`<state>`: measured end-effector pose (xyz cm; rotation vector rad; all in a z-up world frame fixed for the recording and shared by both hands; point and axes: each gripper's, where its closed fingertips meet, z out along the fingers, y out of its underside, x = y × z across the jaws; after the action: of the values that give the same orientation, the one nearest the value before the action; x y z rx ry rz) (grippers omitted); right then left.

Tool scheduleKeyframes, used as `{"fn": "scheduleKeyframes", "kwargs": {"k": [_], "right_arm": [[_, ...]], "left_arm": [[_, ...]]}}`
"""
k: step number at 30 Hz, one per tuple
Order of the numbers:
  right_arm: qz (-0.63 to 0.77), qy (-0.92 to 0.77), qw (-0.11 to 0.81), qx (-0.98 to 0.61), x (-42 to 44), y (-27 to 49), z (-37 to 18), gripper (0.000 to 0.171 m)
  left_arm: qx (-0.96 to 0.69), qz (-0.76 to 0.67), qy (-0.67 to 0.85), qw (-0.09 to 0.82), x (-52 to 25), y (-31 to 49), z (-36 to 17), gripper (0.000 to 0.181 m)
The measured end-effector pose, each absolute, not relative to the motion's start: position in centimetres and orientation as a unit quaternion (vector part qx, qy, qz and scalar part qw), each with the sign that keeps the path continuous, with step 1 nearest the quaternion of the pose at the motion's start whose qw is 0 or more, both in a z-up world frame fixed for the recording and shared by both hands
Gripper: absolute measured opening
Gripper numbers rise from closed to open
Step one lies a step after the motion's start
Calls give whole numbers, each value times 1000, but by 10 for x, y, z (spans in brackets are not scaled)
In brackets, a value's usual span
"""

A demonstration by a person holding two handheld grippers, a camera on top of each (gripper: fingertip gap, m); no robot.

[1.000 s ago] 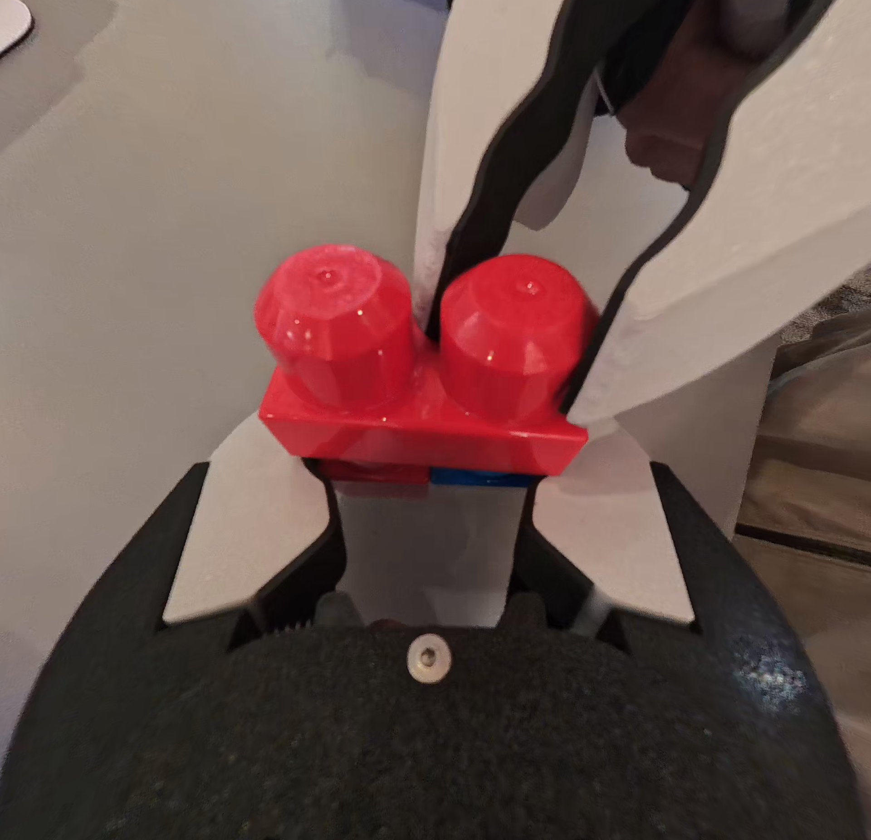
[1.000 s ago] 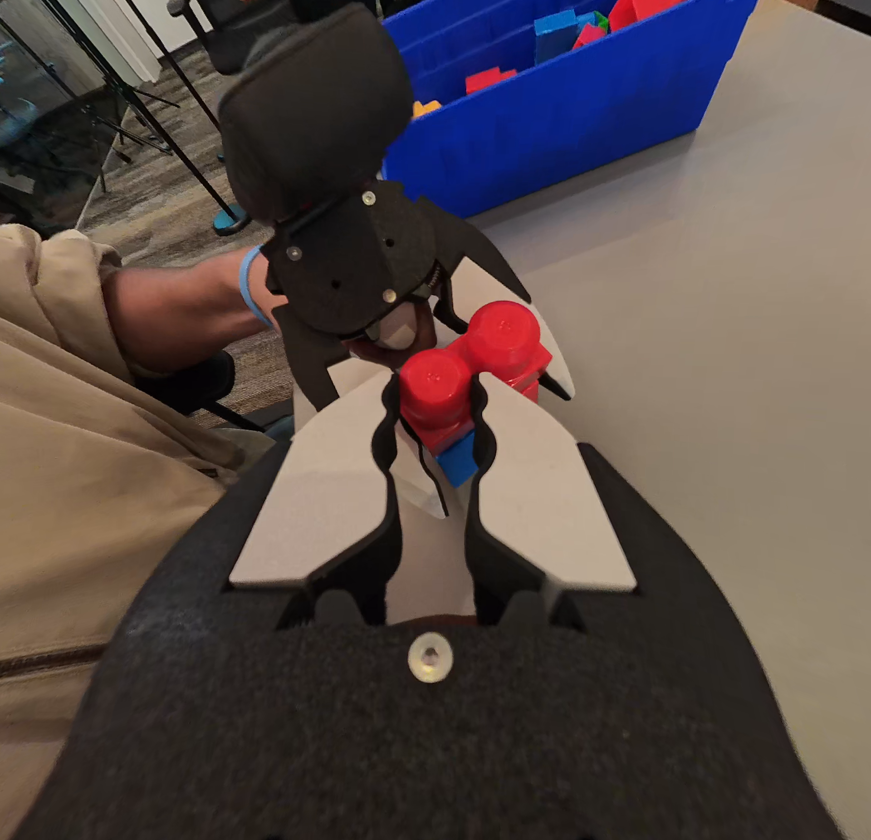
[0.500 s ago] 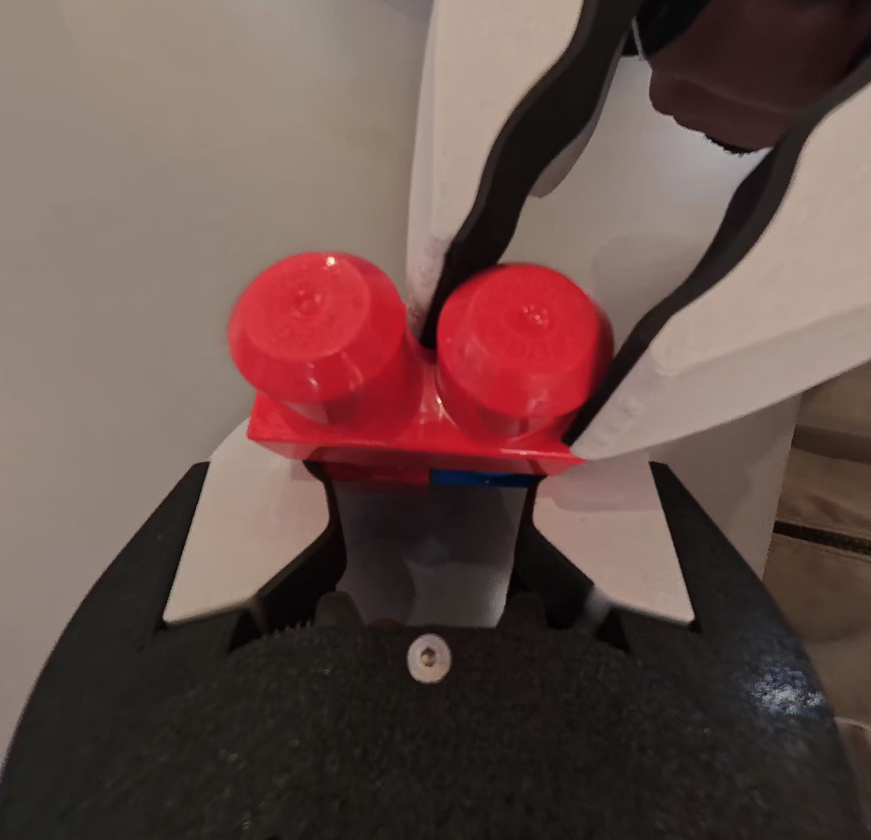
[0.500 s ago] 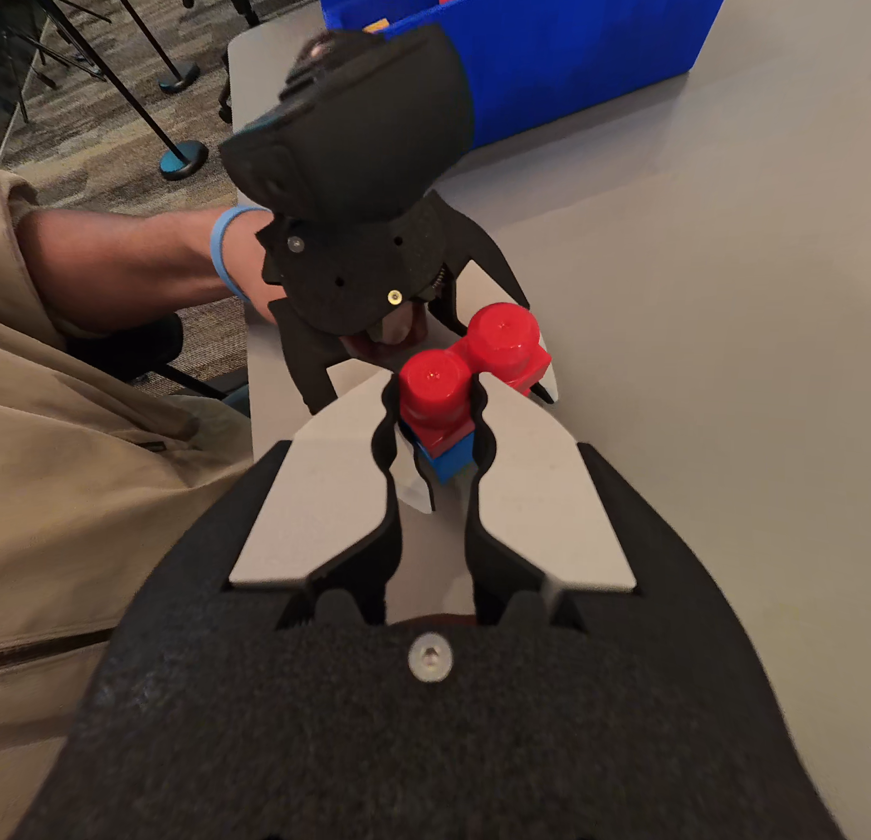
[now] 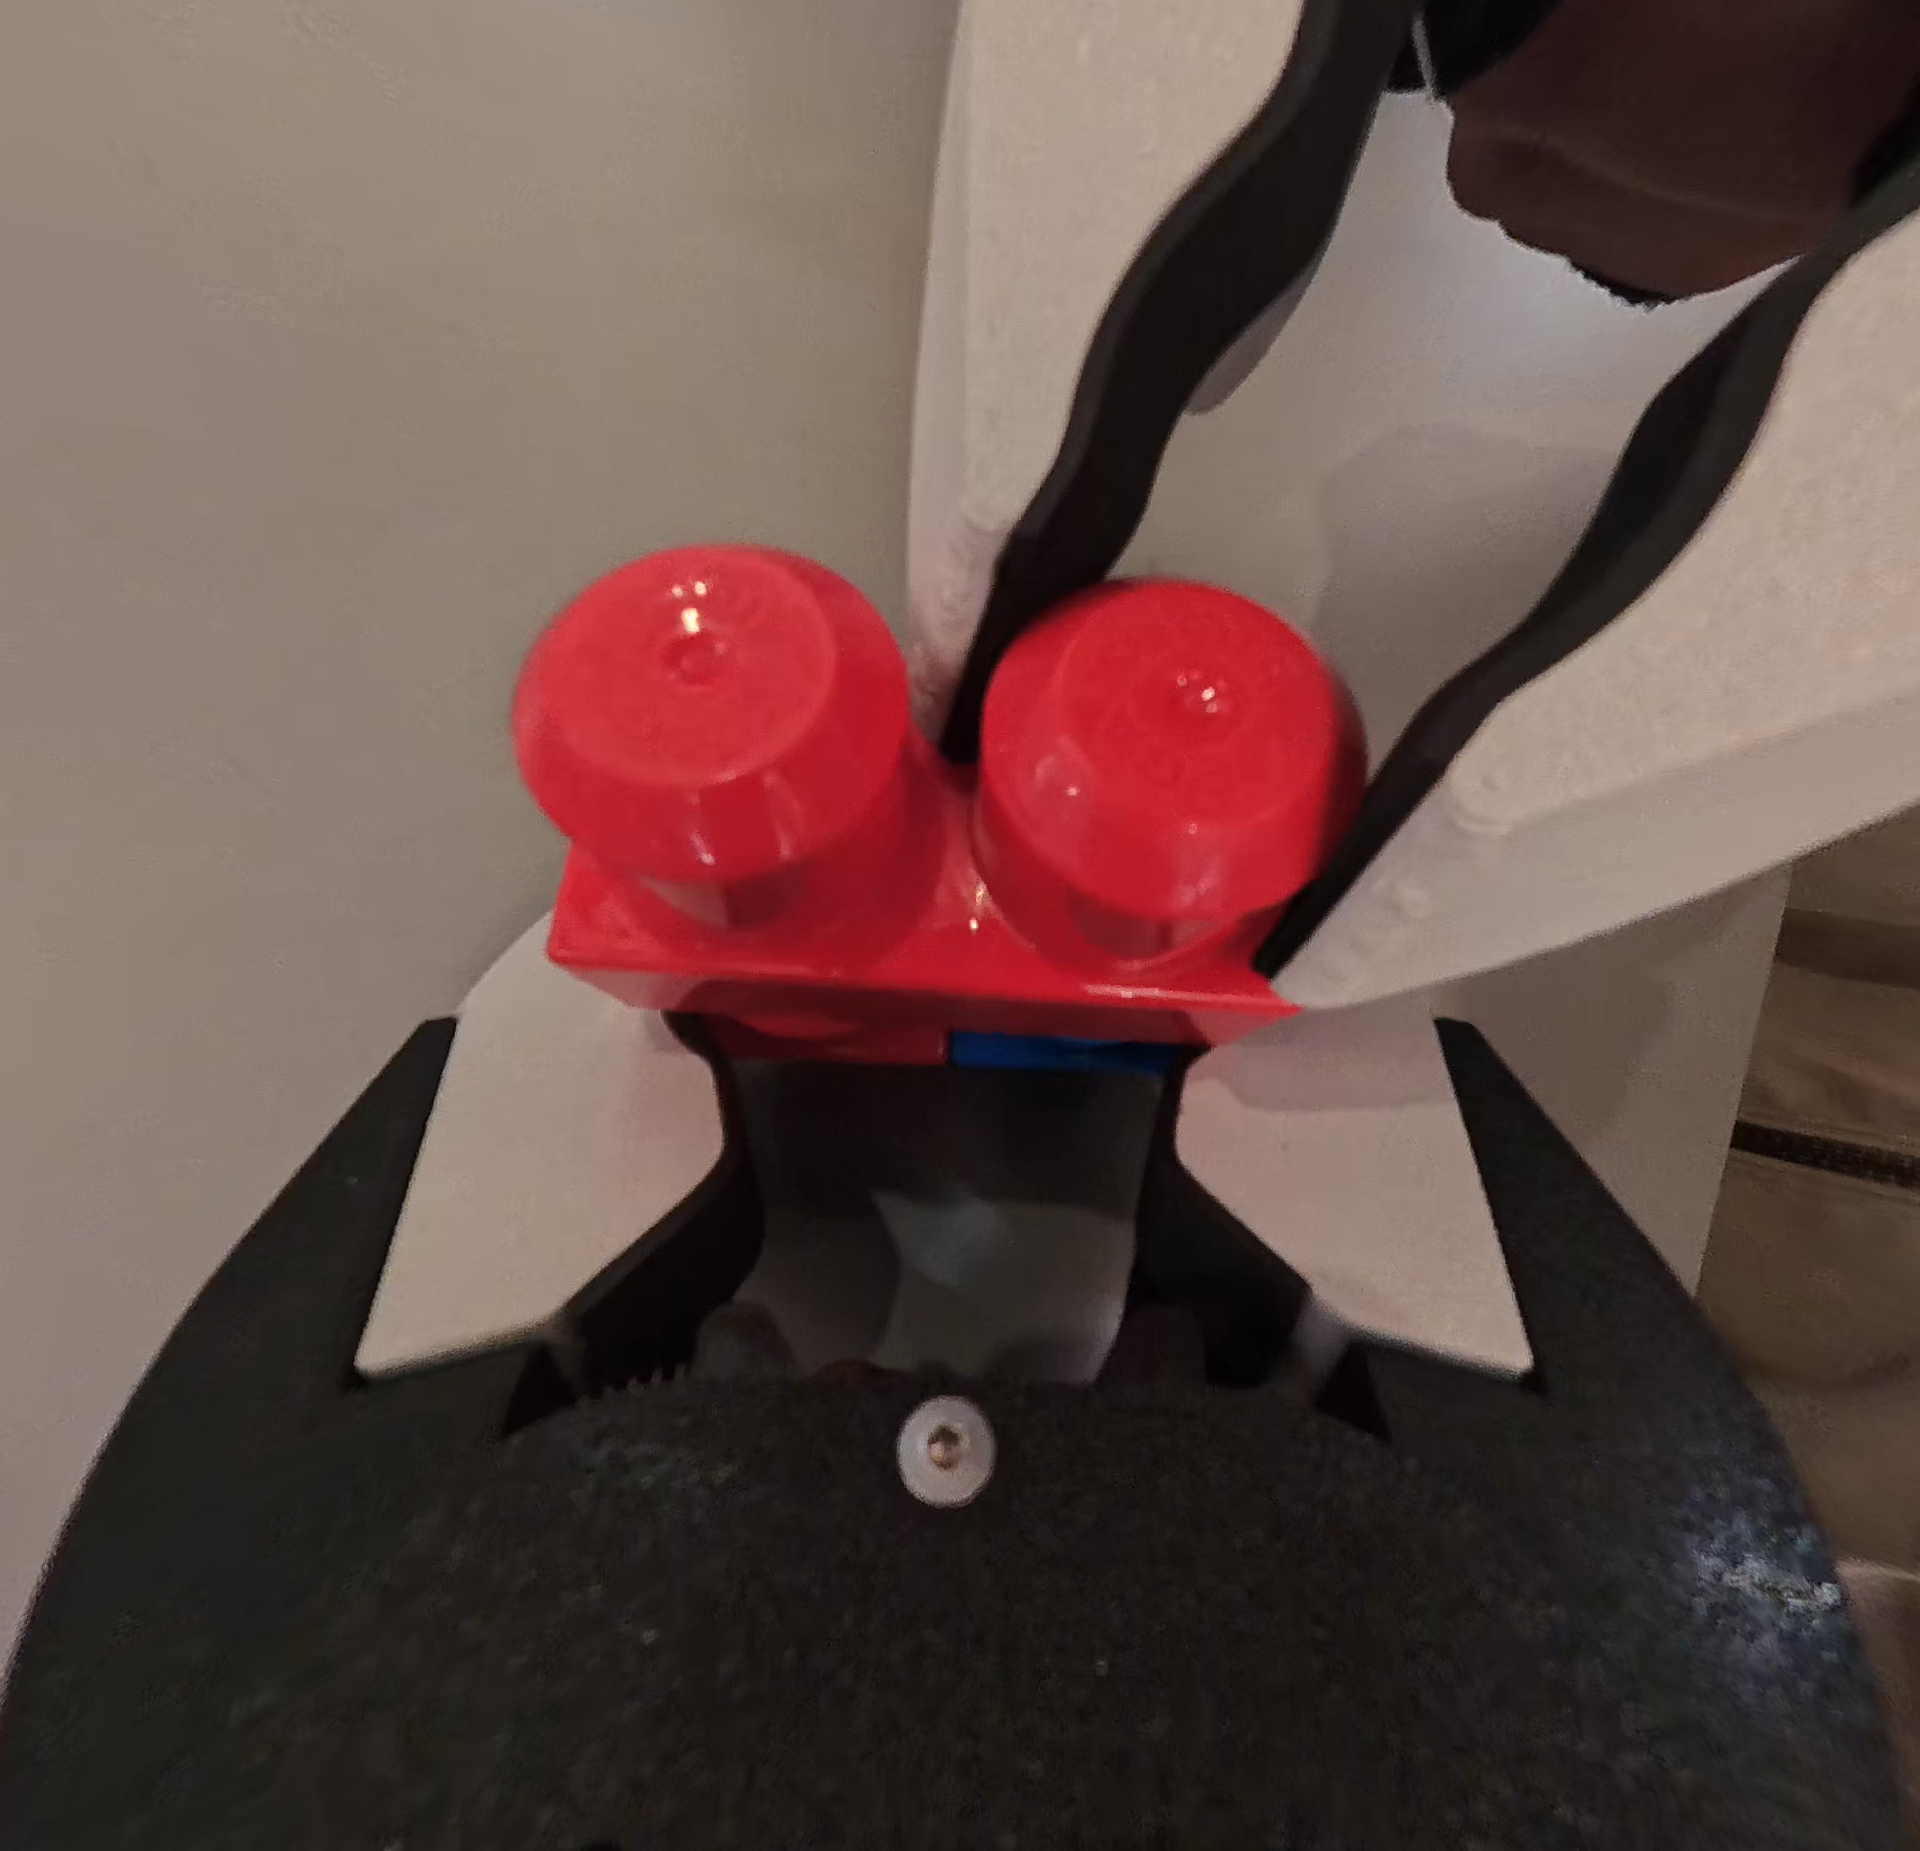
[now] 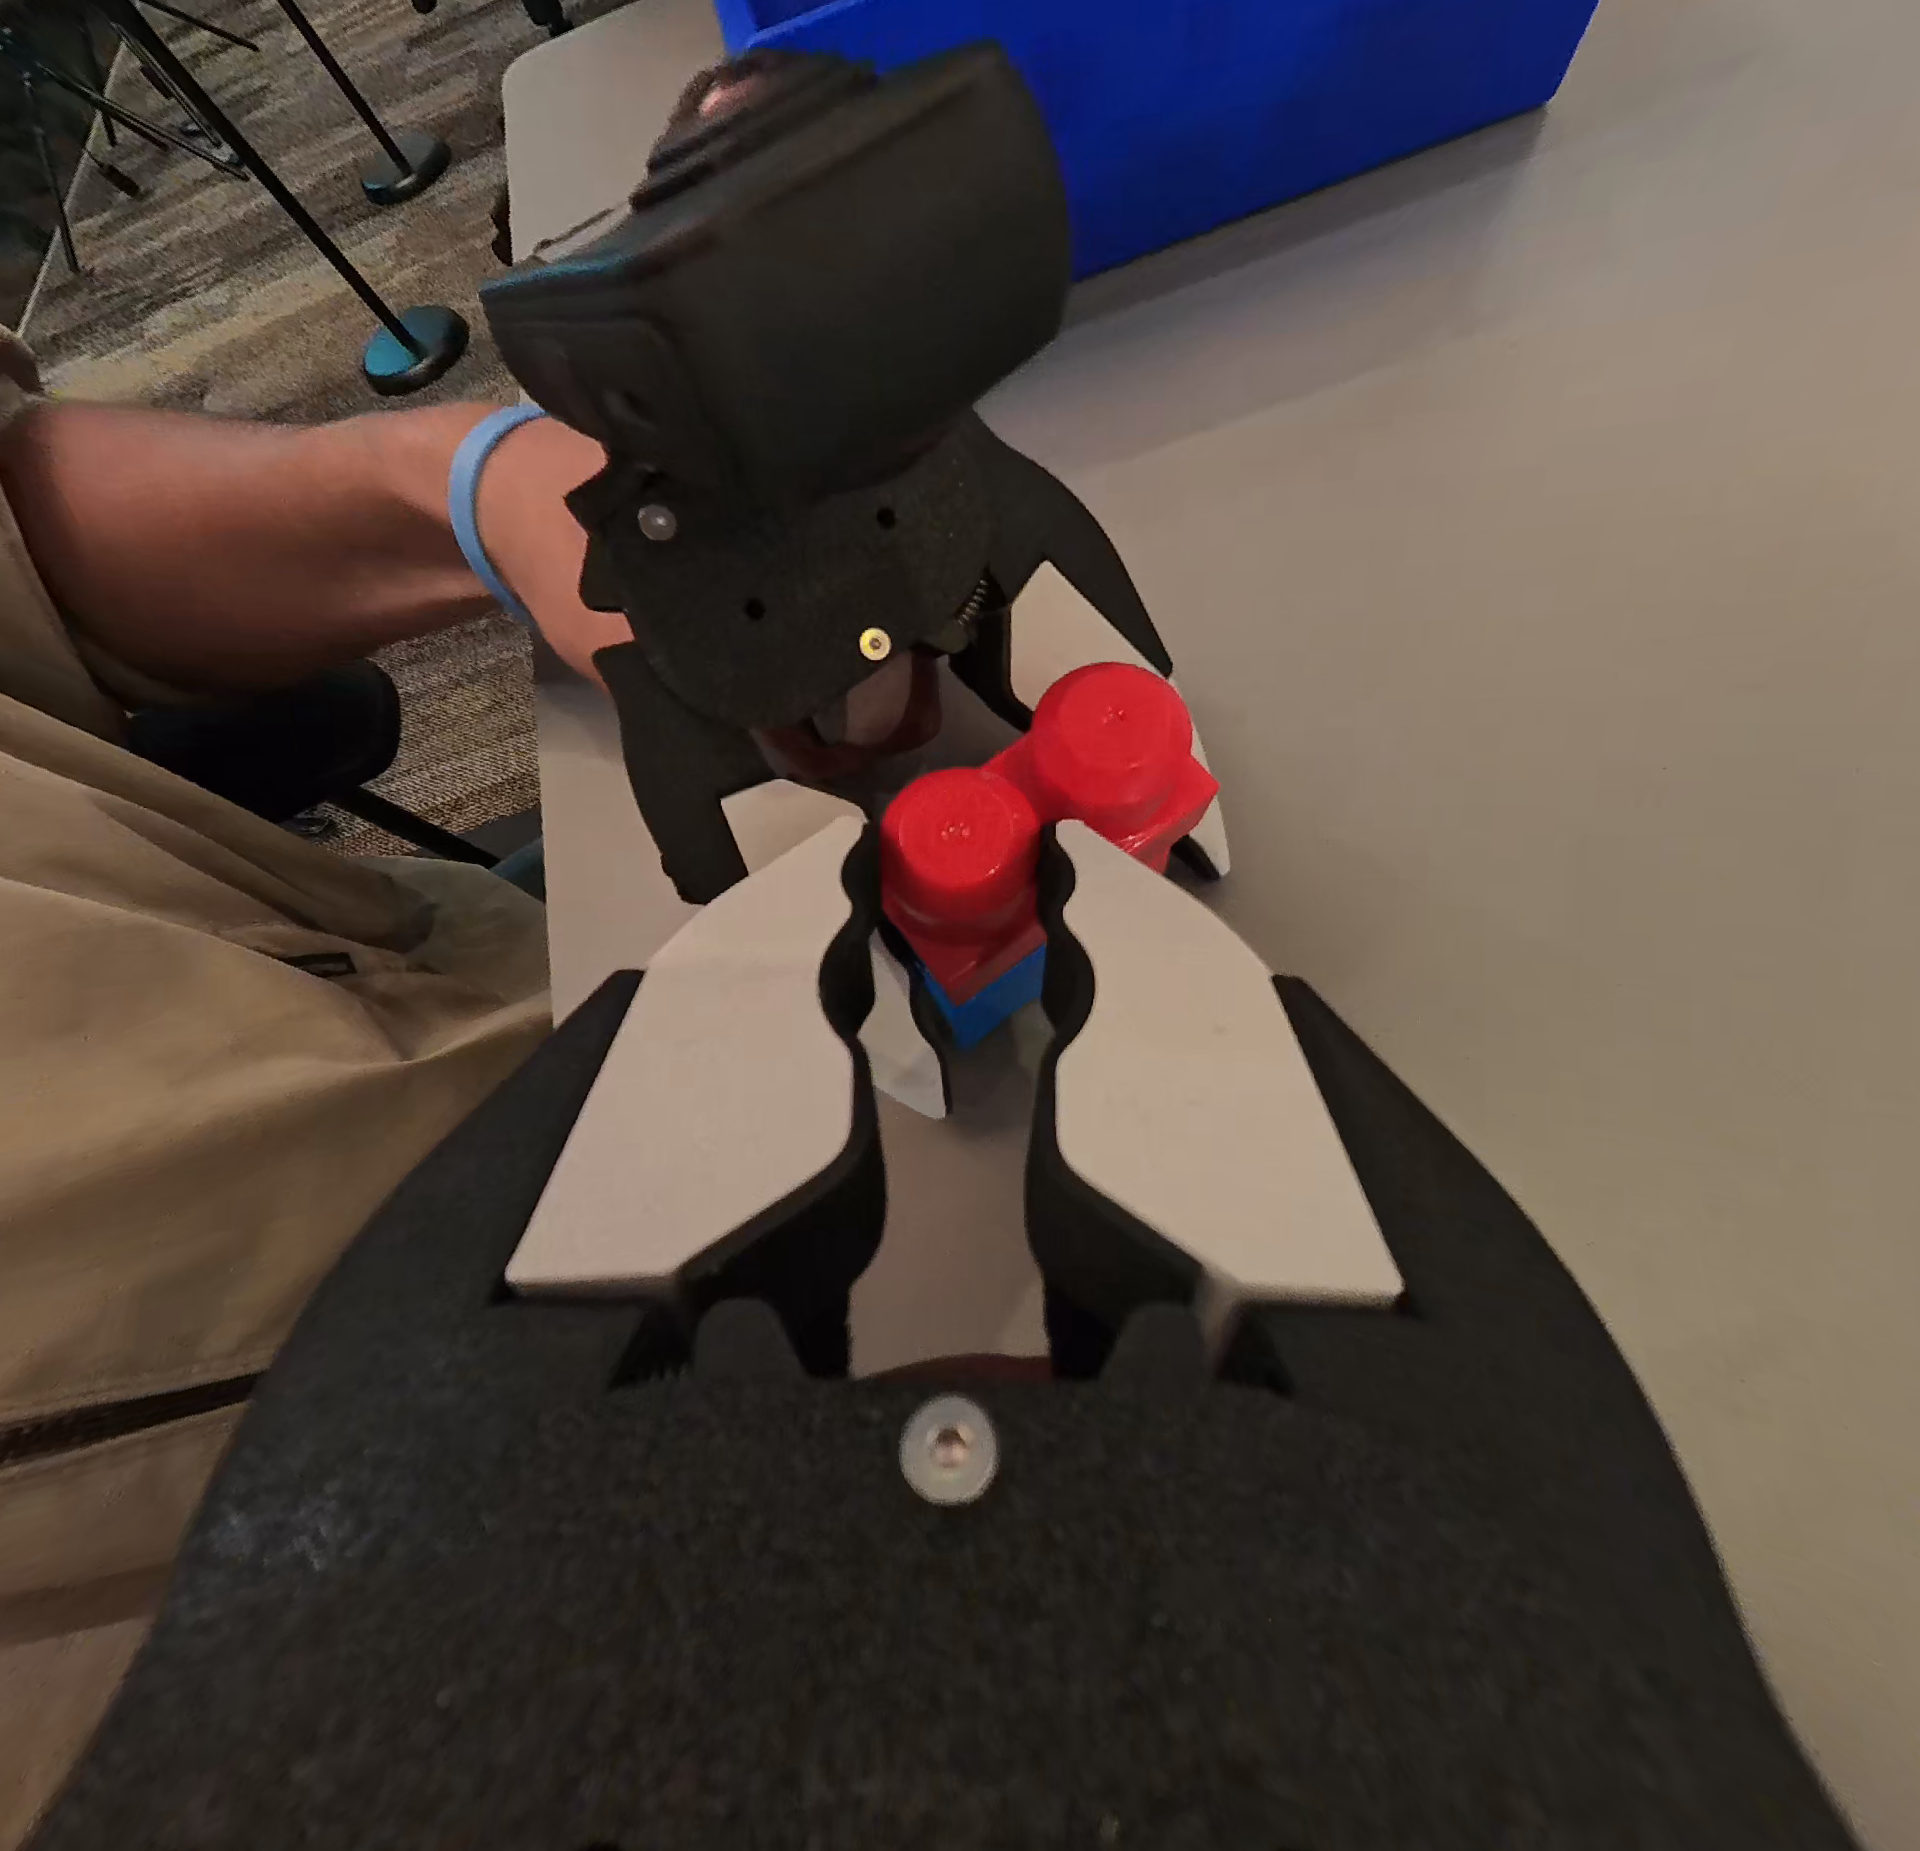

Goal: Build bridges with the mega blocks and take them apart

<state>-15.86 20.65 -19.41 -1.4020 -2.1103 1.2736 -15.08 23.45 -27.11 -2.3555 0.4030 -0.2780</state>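
A small bridge of blocks is held between both grippers: a red two-stud block (image 5: 925, 866) spans a small red block (image 5: 831, 1038) and a small blue block (image 5: 1049, 1051). My left gripper (image 5: 935, 1043) is shut on the two lower blocks; its fingertips are hidden under the top block. My right gripper (image 6: 961, 851) is shut on the near stud of the red two-stud block (image 6: 1039, 793), with the blue block (image 6: 982, 1001) below it. It enters the left wrist view (image 5: 1132, 835) from the upper right. The left gripper (image 6: 1060, 928) faces me in the right wrist view.
The grey table (image 6: 1558, 658) runs to the right and far side. A blue bin (image 6: 1195, 87) stands at the back. A person's arm (image 6: 260, 544) with a blue wristband and tan clothing (image 6: 208, 1074) are at the left, beyond the table's edge. Stand feet (image 6: 416, 347) sit on the carpet. Across from one pair of fingers to the other is roughly 8 cm.
Both grippers and the blocks have moved together, lower and closer to the table. The bin's inside has left the right wrist view. Both grips are the same.
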Motion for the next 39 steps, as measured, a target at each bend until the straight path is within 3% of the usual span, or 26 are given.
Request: {"fn": "scheduleKeyframes", "kwargs": {"k": [16, 23, 32, 39], "right_arm": [[448, -734, 160, -484, -154, 209, -189, 29], [446, -734, 165, -486, -155, 212, -193, 29], [464, -718, 179, -486, -150, 223, -174, 29], [426, -729, 193, -500, -131, 222, -195, 29]], "left_arm": [[-916, -109, 143, 358, -157, 228, -271, 95], [-916, -85, 151, 362, -158, 230, -273, 83], [-915, -83, 160, 360, -157, 229, -273, 83], [-912, -102, 186, 352, -149, 227, -274, 101]]}}
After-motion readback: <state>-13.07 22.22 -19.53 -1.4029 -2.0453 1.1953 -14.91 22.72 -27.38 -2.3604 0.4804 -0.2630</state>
